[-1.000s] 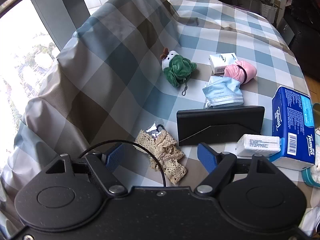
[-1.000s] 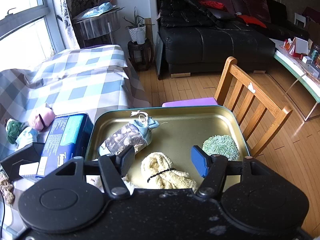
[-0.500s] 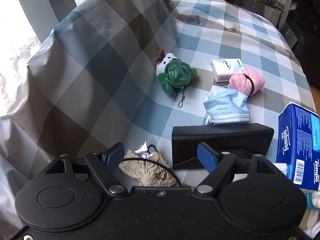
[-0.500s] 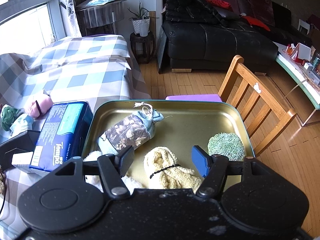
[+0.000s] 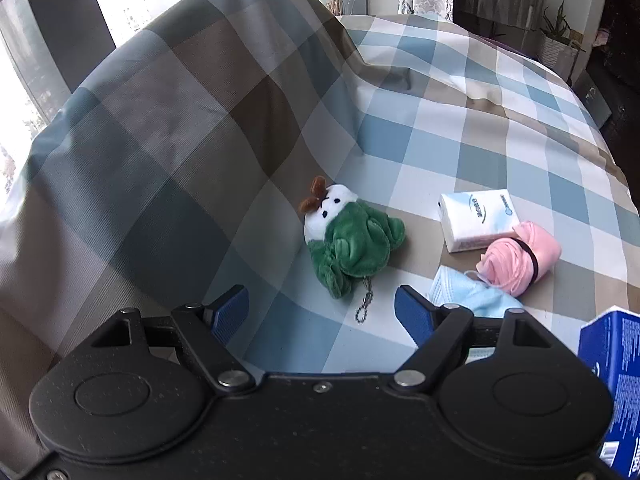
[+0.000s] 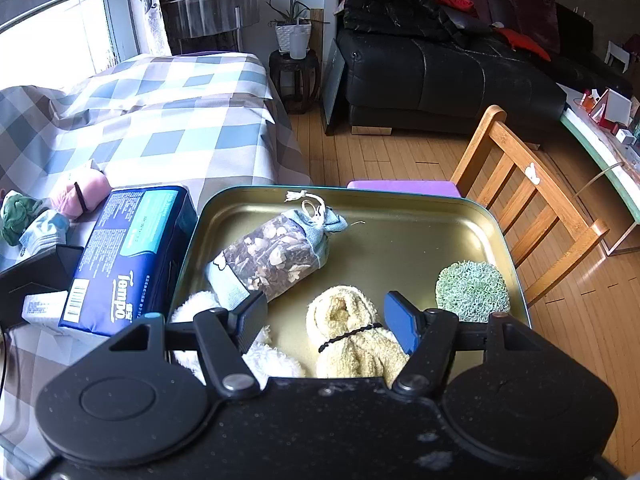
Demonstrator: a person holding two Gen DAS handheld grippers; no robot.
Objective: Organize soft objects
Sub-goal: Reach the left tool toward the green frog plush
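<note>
Left wrist view: the left gripper [image 5: 322, 306] stands with its jaws apart and nothing between them, above the checked cloth [image 5: 460, 152]. The green plush toy [image 5: 352, 242] lies just ahead; a pink rolled cloth [image 5: 520, 258], a blue face mask [image 5: 476, 296] and a white tissue pack [image 5: 476, 220] lie to its right.

Right wrist view: the right gripper [image 6: 326, 322] is moderately open — empty — over the metal tray [image 6: 400, 216]. The tray holds a yellow rolled towel [image 6: 352, 336], a printed sachet [image 6: 276, 254], a green scrubber [image 6: 472, 286] and a white fluffy item [image 6: 192, 308].
</note>
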